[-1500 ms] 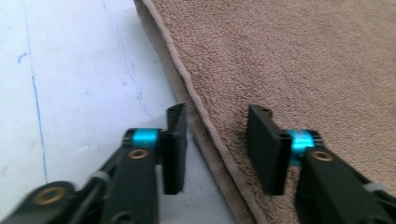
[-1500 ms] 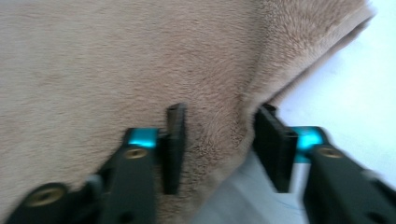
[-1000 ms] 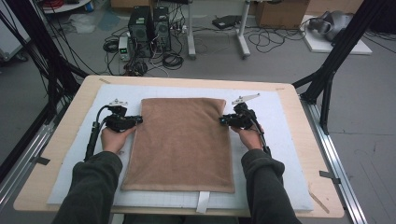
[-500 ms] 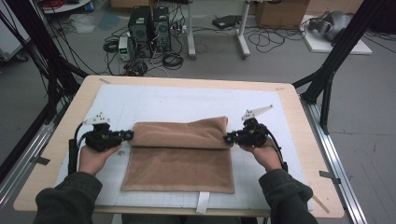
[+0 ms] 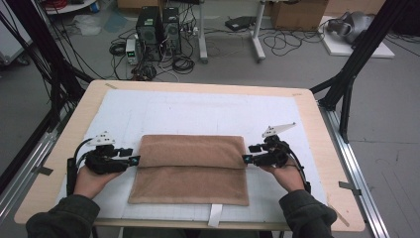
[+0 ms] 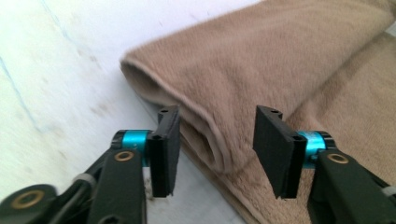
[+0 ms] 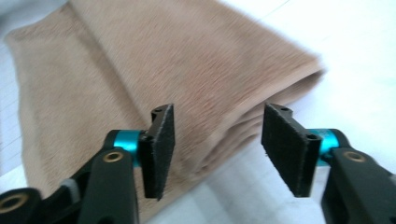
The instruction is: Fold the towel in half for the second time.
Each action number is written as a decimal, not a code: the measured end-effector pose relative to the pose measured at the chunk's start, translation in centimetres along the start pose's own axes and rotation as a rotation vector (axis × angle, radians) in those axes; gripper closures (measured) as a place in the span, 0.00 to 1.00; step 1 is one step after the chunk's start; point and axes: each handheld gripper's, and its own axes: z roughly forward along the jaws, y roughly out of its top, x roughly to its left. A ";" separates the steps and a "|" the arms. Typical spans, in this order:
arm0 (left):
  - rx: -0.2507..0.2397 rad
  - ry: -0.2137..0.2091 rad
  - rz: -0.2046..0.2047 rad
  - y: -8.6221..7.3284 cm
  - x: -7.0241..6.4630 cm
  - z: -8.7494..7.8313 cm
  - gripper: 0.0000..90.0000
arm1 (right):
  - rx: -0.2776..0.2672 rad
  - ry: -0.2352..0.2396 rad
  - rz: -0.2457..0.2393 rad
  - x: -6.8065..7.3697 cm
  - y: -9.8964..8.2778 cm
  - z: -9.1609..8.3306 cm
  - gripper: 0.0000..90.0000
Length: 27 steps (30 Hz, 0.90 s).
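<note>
Two tools (image 5: 130,159) (image 5: 249,158) open, towel (image 5: 190,168) folded, seemingly released.

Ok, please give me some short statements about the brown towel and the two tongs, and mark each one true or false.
1. The brown towel is folded over itself. True.
2. The left tongs are clamped on the towel. False: the pads stand apart from it, having just been opening.
3. The right tongs are open. True.
4. The towel hangs over the edge of the table. False: it lies wholly on the white mat.
</note>
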 end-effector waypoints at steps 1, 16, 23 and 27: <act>-0.004 0.003 0.004 0.5 0.1 0.0 0.52 | -0.013 -0.005 -0.003 -0.2 0.4 -0.3 0.44; 0.109 0.106 -0.097 2.4 4.7 8.0 0.40 | 0.107 -0.054 0.014 -5.0 3.6 6.3 0.40; 0.097 0.040 -0.062 2.5 4.4 8.0 0.88 | 0.110 0.065 -0.003 -5.1 3.6 6.9 0.89; -0.021 0.055 -0.109 3.2 4.5 6.8 0.94 | 0.051 0.038 -0.021 -4.9 4.4 5.5 0.91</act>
